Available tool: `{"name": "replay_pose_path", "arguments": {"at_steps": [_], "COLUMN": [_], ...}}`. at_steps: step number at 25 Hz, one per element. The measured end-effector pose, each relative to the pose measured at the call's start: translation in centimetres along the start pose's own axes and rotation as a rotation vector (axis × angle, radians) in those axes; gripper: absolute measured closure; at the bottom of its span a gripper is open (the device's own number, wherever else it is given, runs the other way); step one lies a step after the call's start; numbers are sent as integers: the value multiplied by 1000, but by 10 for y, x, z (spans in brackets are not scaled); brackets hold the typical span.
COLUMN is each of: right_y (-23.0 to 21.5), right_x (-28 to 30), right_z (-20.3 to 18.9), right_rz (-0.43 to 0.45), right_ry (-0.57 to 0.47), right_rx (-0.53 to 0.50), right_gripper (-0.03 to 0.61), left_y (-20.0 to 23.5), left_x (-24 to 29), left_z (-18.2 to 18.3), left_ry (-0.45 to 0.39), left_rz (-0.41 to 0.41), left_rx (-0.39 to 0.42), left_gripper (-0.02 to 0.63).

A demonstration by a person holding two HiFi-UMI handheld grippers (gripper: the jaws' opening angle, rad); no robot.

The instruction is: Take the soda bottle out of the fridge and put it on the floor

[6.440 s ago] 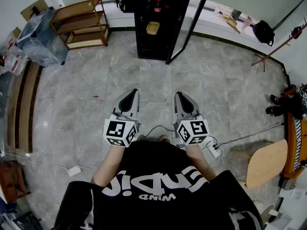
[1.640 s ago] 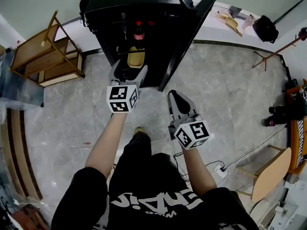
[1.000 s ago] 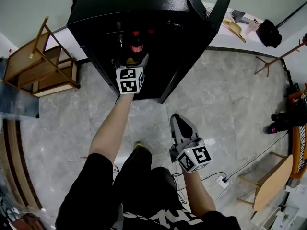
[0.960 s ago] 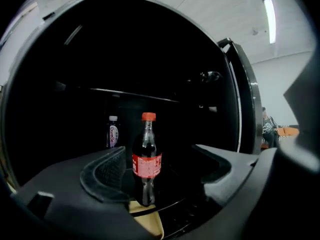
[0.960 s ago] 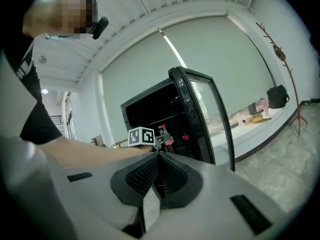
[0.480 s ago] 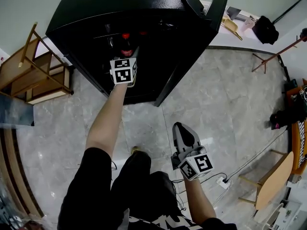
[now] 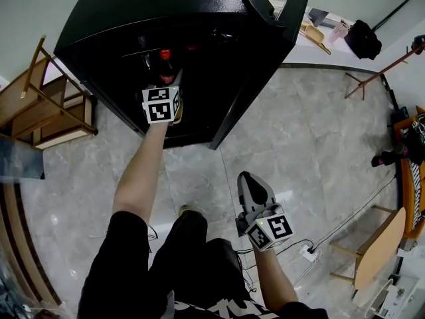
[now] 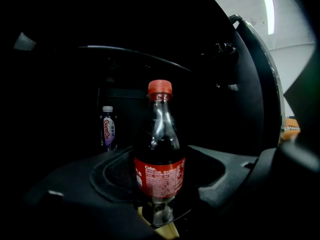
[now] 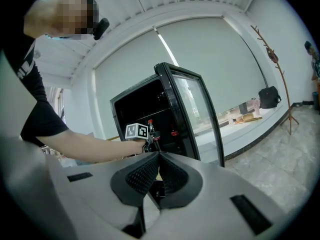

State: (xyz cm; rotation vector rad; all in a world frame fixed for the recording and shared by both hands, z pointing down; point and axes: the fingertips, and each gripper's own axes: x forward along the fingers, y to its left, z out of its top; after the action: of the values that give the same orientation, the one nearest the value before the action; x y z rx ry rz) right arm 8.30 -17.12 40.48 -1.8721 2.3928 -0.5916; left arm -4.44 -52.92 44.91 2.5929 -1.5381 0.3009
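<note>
The soda bottle (image 8: 159,154), dark with a red cap and red label, stands upright on a shelf inside the open black fridge (image 7: 199,18). In the head view only its cap and neck (image 7: 165,62) show above the marker cube. My left gripper (image 8: 160,160) reaches into the fridge; its jaws have just been closing, and the pads now lie against both sides of the bottle's label. My right gripper (image 7: 251,179) hangs low over the floor in front of the fridge, shut and empty. The right gripper view shows its tips (image 9: 159,154) together, with the bottle (image 9: 150,129) beyond them.
A small purple-labelled bottle (image 8: 107,129) stands further back on the same shelf. The fridge door (image 7: 265,58) stands open to the right. A wooden shelf unit (image 7: 53,105) is on the left. A power strip (image 7: 309,252), a wooden seat (image 7: 375,248) and a coat stand (image 7: 378,72) are on the right.
The person has come up to the fridge. My left gripper went from outside the opening to in around the bottle. My right gripper dropped lower and back beside the leg.
</note>
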Motion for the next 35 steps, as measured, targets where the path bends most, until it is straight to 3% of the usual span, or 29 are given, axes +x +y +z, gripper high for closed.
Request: {"name": "replay_pose_path", "arguments": {"at_steps": [12, 20, 26, 35], "right_y": [8, 0, -24, -86], "right_x": [-48, -76, -73, -64], "right_z": [-6, -17, -57, -142], "right_rz": [13, 12, 1, -8], "right_ry": [10, -2, -10, -30], "right_rx": [-3, -32, -47, -72], "right_gripper": [555, 555, 555, 555], "left_y": [-55, -96, -128, -176], "left_x": [-96, -139, -149, -142], "left_z": [31, 23, -13, -116], "left_ry": [-81, -79, -88, -88], "left_rz": [-110, -186, -264, -377], "left_rx": [-12, -12, -9, 0], "left_gripper": [307, 307, 307, 307]}}
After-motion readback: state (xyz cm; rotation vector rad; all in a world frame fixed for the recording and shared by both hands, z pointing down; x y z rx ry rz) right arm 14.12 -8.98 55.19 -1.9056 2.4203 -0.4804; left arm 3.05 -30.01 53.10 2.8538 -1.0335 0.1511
